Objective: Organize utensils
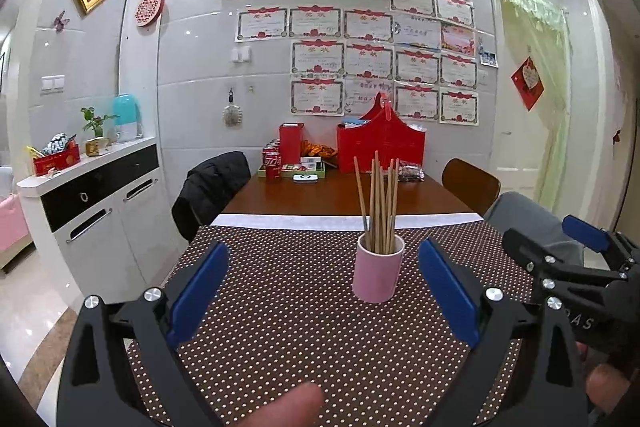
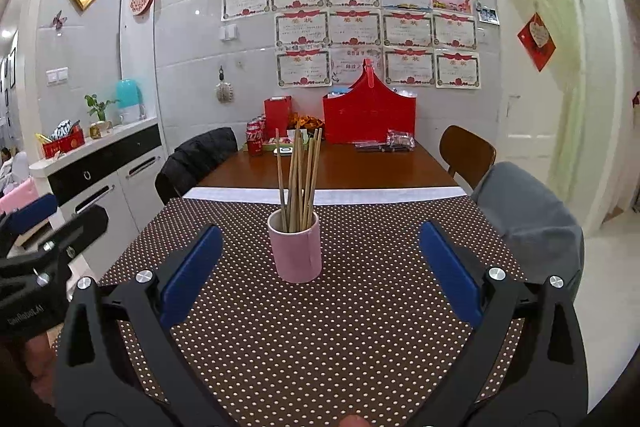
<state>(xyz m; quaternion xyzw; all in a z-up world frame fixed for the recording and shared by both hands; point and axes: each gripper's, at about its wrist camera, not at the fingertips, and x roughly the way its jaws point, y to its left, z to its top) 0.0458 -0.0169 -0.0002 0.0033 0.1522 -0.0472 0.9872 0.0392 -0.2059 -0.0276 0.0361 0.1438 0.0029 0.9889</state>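
Note:
A pink cup (image 1: pixel 378 273) (image 2: pixel 295 251) stands upright on the brown dotted tablecloth (image 1: pixel 288 307) (image 2: pixel 340 327). Several wooden chopsticks (image 1: pixel 380 203) (image 2: pixel 298 179) stand in it, fanned out. My left gripper (image 1: pixel 324 287) is open and held low, with nothing between its blue pads; the cup sits just ahead, slightly right of its middle. My right gripper (image 2: pixel 320 267) is open too, and the cup stands ahead between its pads, left of centre. Each gripper shows at the edge of the other's view: the right gripper (image 1: pixel 568 255) and the left gripper (image 2: pixel 44 227).
Beyond the cloth lies bare wooden table (image 1: pixel 340 195) with red cans (image 1: pixel 273 163), a red box (image 1: pixel 291 143), a red basket (image 1: pixel 382 143) and a dark packet (image 1: pixel 411 171). Chairs stand on both sides: a black jacket (image 1: pixel 212 187), a grey cover (image 2: pixel 528 223). A white sideboard (image 1: pixel 100 211) is at left.

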